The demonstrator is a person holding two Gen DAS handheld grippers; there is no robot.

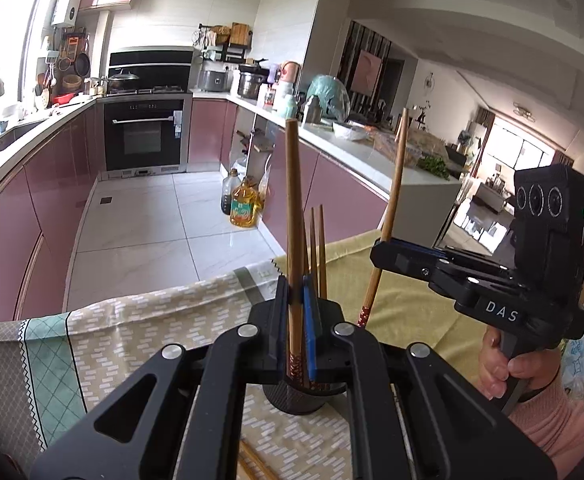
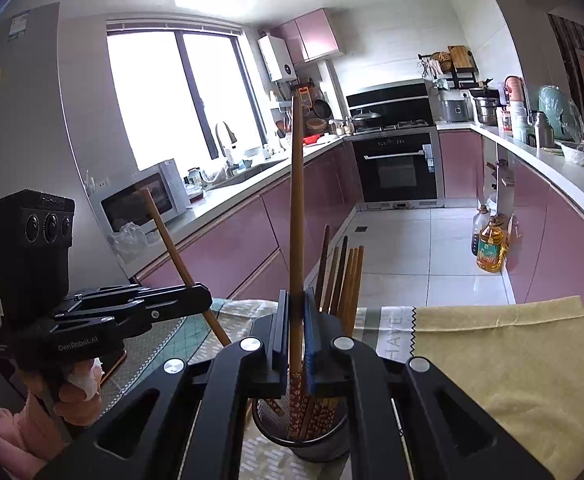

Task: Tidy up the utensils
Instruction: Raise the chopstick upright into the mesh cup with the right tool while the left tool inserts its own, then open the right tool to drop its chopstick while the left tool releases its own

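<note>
My left gripper (image 1: 295, 292) is shut on a brown wooden chopstick (image 1: 293, 200) held nearly upright, its patterned end low over the black mesh holder (image 1: 296, 398). Several chopsticks (image 1: 317, 240) stand in that holder. At the right, my right gripper (image 1: 380, 254) is shut on a second chopstick (image 1: 394, 192), tilted slightly. In the right wrist view, the right gripper (image 2: 297, 304) clamps its chopstick (image 2: 297, 200) above the holder (image 2: 304, 440), where several chopsticks (image 2: 344, 276) lean. The left gripper (image 2: 202, 294) at the left grips a slanted chopstick (image 2: 168, 232).
The table carries a patterned cloth (image 1: 152, 320) and a yellow cloth (image 1: 412, 300). Loose chopsticks (image 1: 252, 460) lie on the table near the bottom edge. Beyond the table edge are tiled floor, oil bottles (image 1: 244, 204) and pink cabinets. A person's hand (image 1: 500, 364) holds the right gripper's handle.
</note>
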